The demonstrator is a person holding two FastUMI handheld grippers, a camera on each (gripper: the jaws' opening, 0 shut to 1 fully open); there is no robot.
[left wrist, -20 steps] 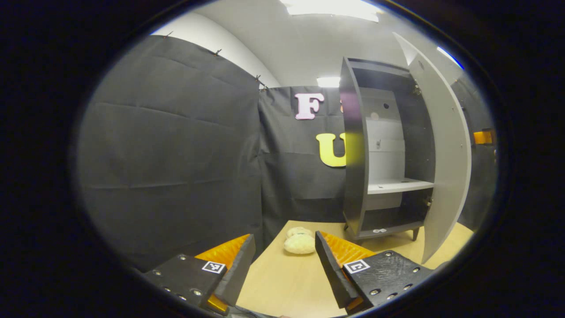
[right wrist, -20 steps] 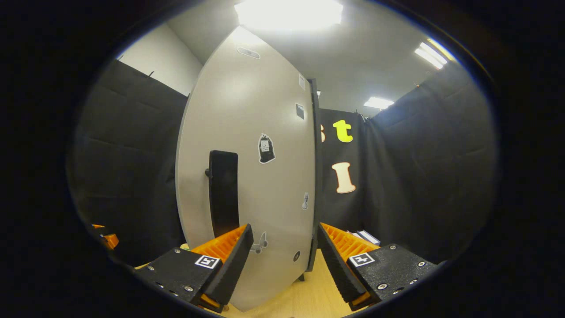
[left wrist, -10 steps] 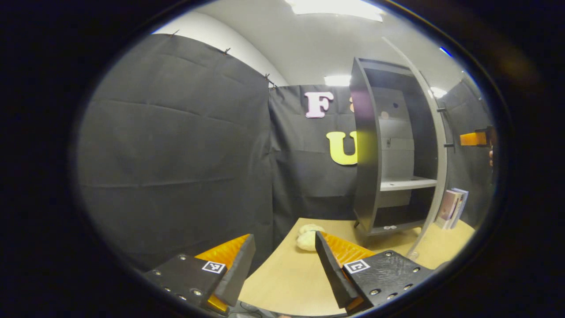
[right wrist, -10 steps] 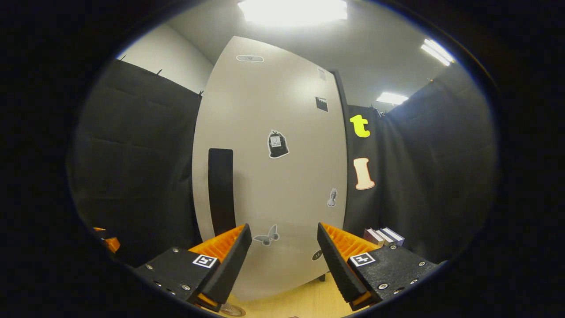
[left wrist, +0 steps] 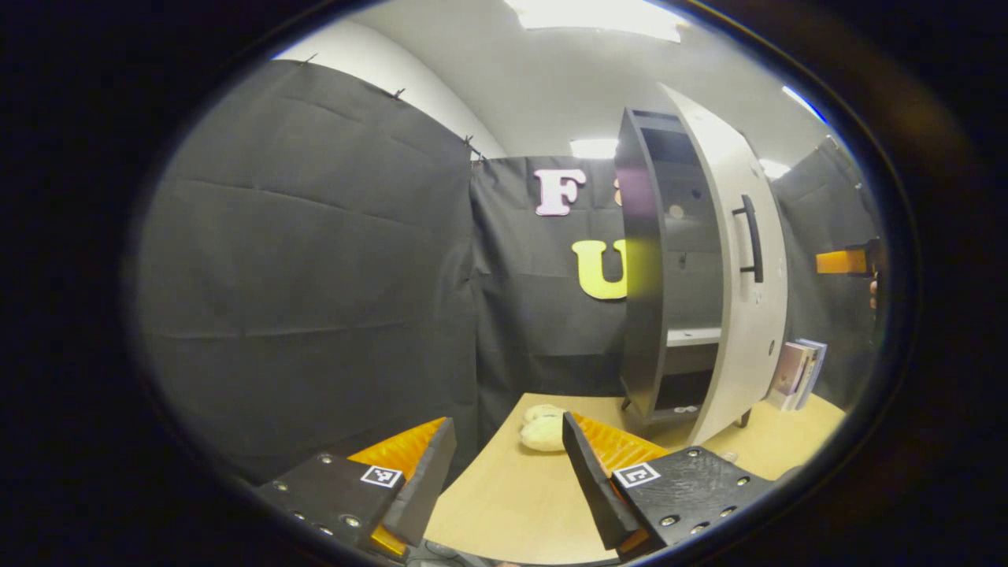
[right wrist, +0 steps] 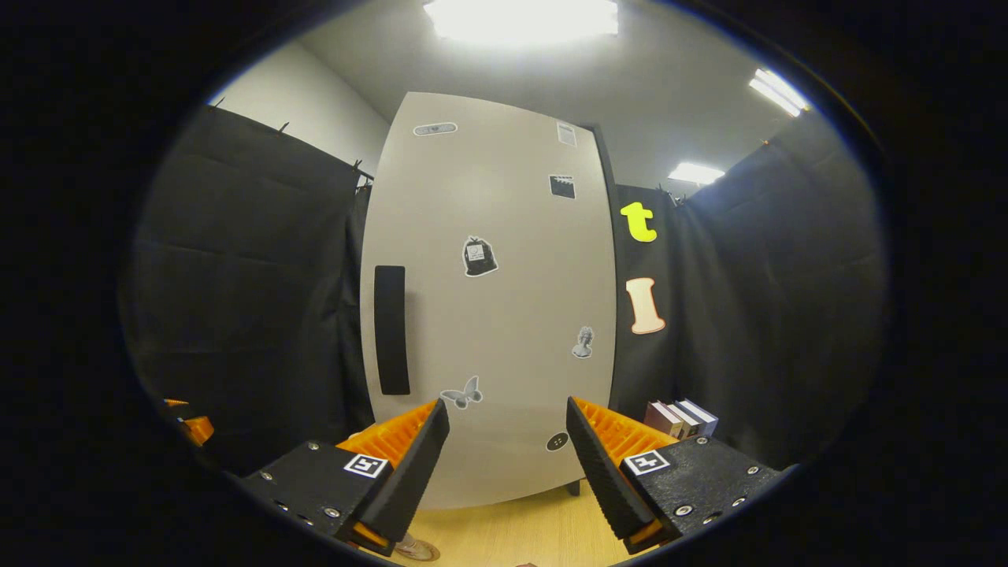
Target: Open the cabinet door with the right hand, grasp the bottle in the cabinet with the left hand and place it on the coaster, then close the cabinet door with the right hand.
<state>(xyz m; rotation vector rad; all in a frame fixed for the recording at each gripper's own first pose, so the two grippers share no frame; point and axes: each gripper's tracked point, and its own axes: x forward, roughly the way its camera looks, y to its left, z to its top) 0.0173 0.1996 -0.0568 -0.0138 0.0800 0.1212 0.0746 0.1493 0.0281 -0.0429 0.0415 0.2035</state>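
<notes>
Right tool (right wrist: 504, 465), wide open and empty, faces the door (right wrist: 504, 315), which stands ajar. Push flat beside the handle (right wrist: 391, 329) until it seats. Left tool (left wrist: 508, 480) gapes empty.

The cabinet (left wrist: 642, 268) is dark, tall and stands on short legs on the table. Its pale door (right wrist: 492, 315), dotted with stickers and with a black bar handle (right wrist: 390, 329), is ajar, with a slice of shelf (left wrist: 693, 336) showing through the gap.

Cabinet door (left wrist: 736, 260) hides most cabinet (left wrist: 642, 260) shelves.
</notes>
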